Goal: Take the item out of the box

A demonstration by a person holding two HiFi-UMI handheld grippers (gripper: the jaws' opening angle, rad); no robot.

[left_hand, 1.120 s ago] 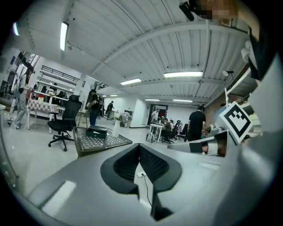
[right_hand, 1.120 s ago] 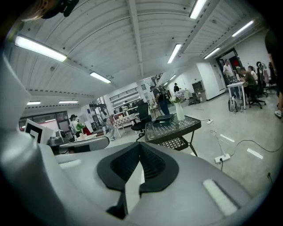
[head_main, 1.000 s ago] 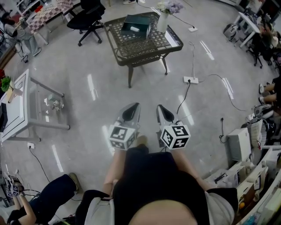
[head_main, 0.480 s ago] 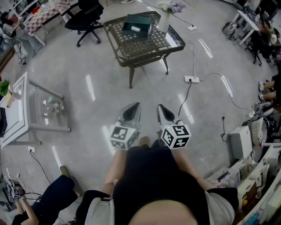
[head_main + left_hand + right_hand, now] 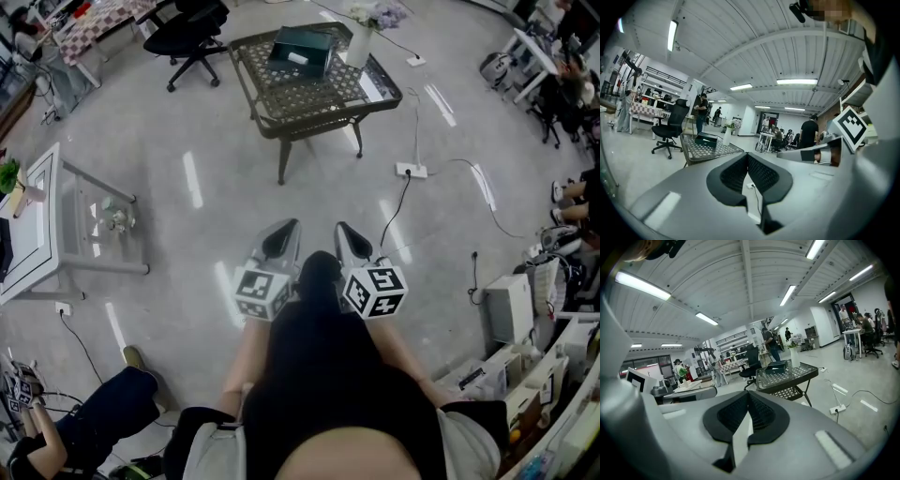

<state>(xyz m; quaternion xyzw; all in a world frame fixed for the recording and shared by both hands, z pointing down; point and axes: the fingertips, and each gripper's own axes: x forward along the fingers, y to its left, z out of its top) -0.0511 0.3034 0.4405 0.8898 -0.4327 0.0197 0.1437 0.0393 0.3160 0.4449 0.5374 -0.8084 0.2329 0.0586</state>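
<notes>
At far left stands a white glass-topped side table [image 5: 56, 234]. The left gripper [image 5: 280, 236] is held low before the person's body, its jaws closed tip to tip on nothing. Well ahead across the floor [image 5: 202, 141], the dark green box [image 5: 302, 49] lies on the mesh-topped surface [image 5: 300, 98], with a white vase of flowers [image 5: 360, 42] just to its right. The right gripper [image 5: 350, 236], near the left one, is likewise closed and empty.

The distant box [image 5: 300, 52] is too small to show its contents.
</notes>
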